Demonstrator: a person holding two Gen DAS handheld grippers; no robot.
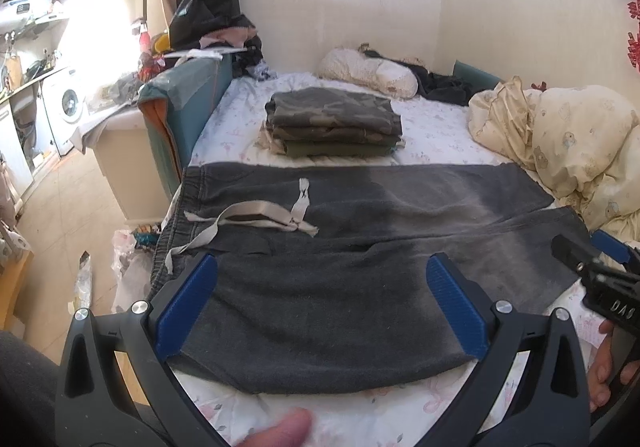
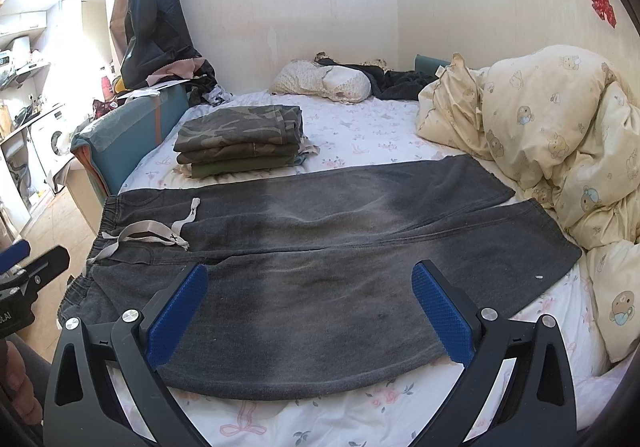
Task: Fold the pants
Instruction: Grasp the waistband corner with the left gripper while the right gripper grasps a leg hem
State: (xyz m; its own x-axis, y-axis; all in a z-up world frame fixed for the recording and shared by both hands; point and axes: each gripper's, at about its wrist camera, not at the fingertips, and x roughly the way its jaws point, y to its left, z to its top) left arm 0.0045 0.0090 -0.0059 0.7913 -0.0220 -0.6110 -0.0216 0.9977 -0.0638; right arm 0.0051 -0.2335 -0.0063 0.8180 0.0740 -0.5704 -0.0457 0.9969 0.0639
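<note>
Both my left gripper [image 1: 320, 307] and right gripper [image 2: 310, 311] hung wide open, holding nothing, over dark pants [image 2: 320, 247] spread flat on the bed [image 2: 360, 135], where a shallow pinch could drag and bunch them.

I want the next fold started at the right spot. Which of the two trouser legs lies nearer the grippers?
The front leg, running along the bed's near edge between both grippers' open fingers. The other leg lies behind it, toward the folded pile.
</note>
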